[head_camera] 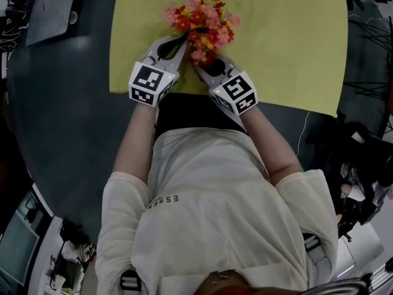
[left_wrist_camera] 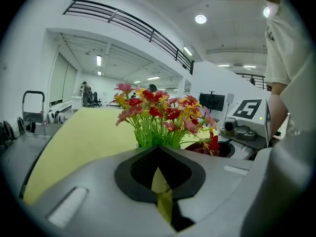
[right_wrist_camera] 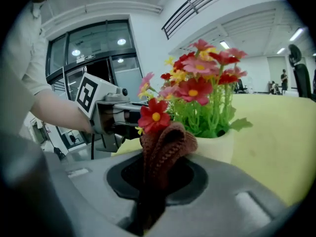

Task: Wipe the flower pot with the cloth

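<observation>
A cream flower pot [right_wrist_camera: 217, 148] full of red, pink and orange flowers [head_camera: 199, 18] stands on the yellow mat [head_camera: 282, 42], near its front edge. My right gripper [right_wrist_camera: 165, 152] is shut on a folded brown knitted cloth [right_wrist_camera: 165, 144], which sits right up against the pot's near side, under a red bloom. In the head view that right gripper [head_camera: 206, 63] comes in from the lower right, its tip under the flowers. My left gripper [head_camera: 181, 42] is shut and holds nothing, just left of the flowers. In its own view the left gripper [left_wrist_camera: 159, 151] hides the pot behind its body.
The mat lies on a dark round table [head_camera: 61, 103]. A grey flat board [head_camera: 52, 8] rests at the table's far left. Cables and clutter [head_camera: 368, 42] lie off the table's right side. The person's torso and forearms fill the lower head view.
</observation>
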